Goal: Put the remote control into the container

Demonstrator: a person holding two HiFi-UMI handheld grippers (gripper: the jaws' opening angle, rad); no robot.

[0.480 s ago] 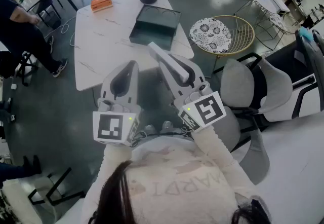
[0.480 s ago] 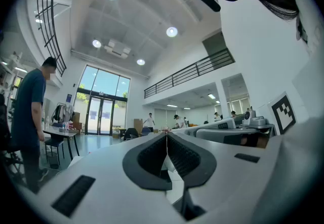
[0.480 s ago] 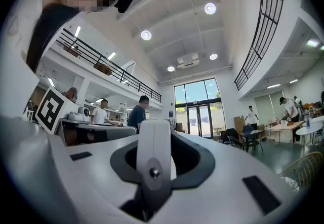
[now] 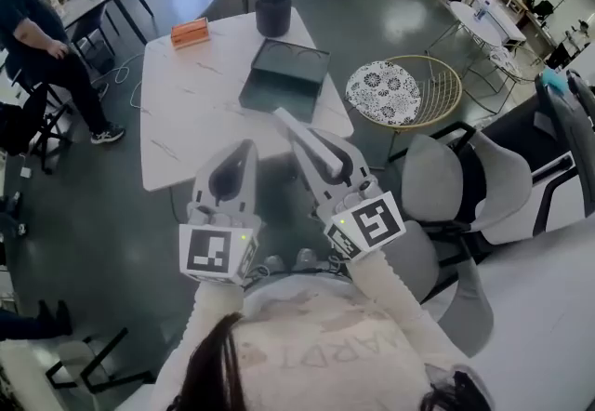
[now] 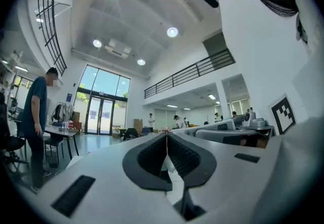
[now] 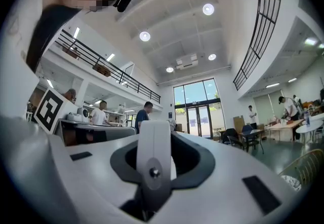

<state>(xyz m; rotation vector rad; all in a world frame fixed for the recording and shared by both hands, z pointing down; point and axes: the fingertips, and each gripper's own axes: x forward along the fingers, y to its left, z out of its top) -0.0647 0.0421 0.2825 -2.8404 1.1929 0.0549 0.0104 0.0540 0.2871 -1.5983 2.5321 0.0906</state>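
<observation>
White plastic, slim and long, the remote control is clamped between the jaws of the right gripper. In the right gripper view it stands on edge between the two pads, its butt end with a small screw facing the camera. From the head view its long axis runs along the jaws toward 11 o'clock, and its free end sticks out well past the fingertips.

The dark grey rectangular open container lies on the white marble-patterned table, at 12 o'clock from the remote's free end and near it, though the remote has not yet reached the near rim. Its long side runs roughly in line with the remote, so a forward reach looks enough, with a slight lowering over the near wall.

The left gripper hangs just beside the right one at 9 o'clock. Its jaws are pressed together with nothing between them, and it is the farther of the two from the container. A black lidded jug stands just beyond the container at 12 o'clock.
</observation>
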